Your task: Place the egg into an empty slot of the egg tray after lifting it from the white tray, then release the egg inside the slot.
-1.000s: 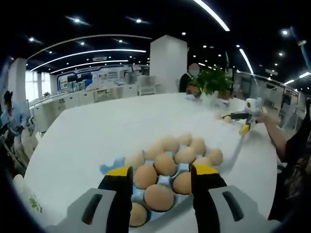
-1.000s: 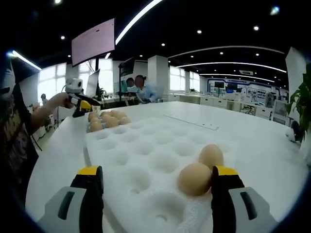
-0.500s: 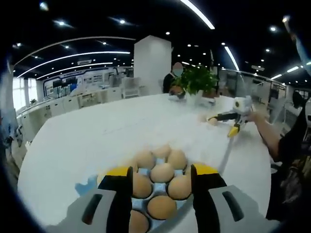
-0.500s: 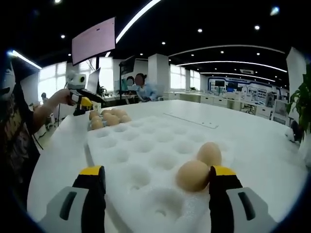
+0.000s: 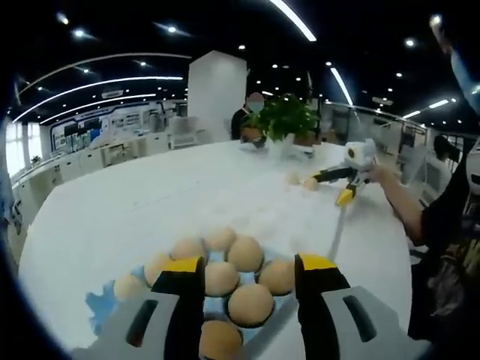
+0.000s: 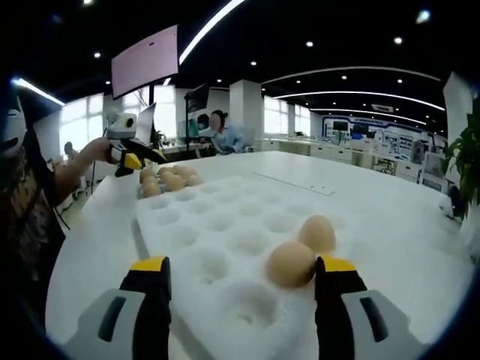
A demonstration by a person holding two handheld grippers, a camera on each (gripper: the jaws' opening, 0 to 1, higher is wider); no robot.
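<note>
Two brown eggs lie on the white foam tray [image 6: 225,225]: a near egg [image 6: 291,264] and a farther egg [image 6: 318,232]. My right gripper [image 6: 241,274] is open low over that tray, and the near egg sits just inside its right jaw, apart from the left one. The blue egg tray [image 5: 101,307] holds several brown eggs [image 5: 246,253]. My left gripper [image 5: 249,274] hovers open above them with nothing between its jaws. The right gripper [image 5: 341,176] also shows far across the table, in a person's hand. The left gripper [image 6: 131,150] appears beside the filled eggs [image 6: 169,180].
Everything rests on a large white table [image 5: 150,195]. A potted plant [image 5: 285,120] stands at its far edge. A person's arm [image 5: 405,210] reaches in on the right. Office desks, a white pillar [image 5: 217,97] and a seated person [image 6: 221,131] are in the background.
The left view has swung, so the egg tray sits lower and more to the left. The right gripper's jaws have drawn slightly closer together and the near egg now lies closer to the right jaw.
</note>
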